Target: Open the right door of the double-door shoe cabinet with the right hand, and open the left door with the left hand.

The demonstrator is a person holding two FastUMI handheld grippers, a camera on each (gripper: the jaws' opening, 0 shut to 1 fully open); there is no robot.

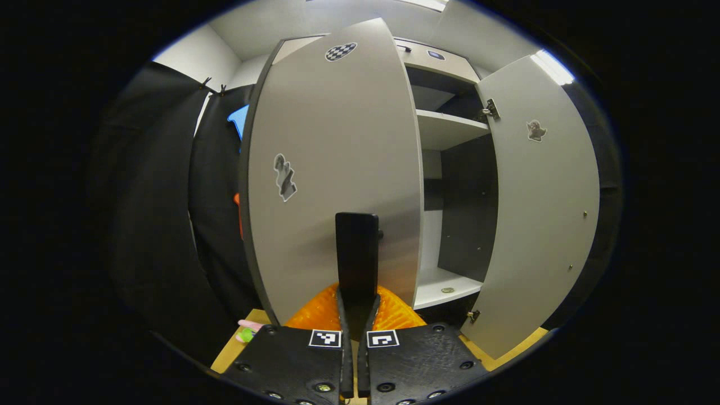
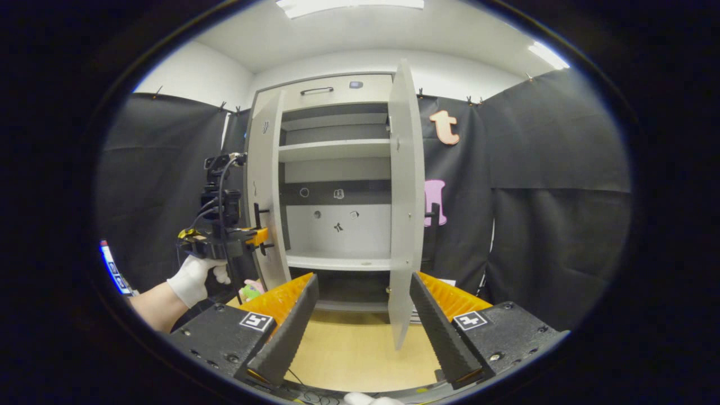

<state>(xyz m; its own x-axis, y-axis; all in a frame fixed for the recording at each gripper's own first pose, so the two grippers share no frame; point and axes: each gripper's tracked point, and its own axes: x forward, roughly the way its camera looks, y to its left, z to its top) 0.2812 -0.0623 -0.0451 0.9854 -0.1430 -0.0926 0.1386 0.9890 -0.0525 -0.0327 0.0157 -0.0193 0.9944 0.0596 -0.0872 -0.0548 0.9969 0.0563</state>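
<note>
The grey shoe cabinet [image 2: 337, 152] stands with both doors swung out. In the left gripper view its left door [image 1: 332, 169] is close in front, and my left gripper [image 1: 357, 306] is shut on that door's black upright handle [image 1: 357, 247]. The right door [image 1: 540, 197] hangs wide open beyond it. In the right gripper view a gloved hand [image 2: 194, 281] holds the left gripper [image 2: 256, 236] at the left door [image 2: 264, 185]. My right gripper [image 2: 365, 315] is open and holds nothing, a short way in front of the right door [image 2: 405, 197], which shows edge-on.
White shelves [image 2: 334, 149] and a drawer [image 2: 332, 90] at the top show inside the cabinet. A wooden surface [image 2: 349, 349] lies in front. A small pink and green thing [image 1: 247, 332] sits by the cabinet's left foot. Black cloth walls close in both sides.
</note>
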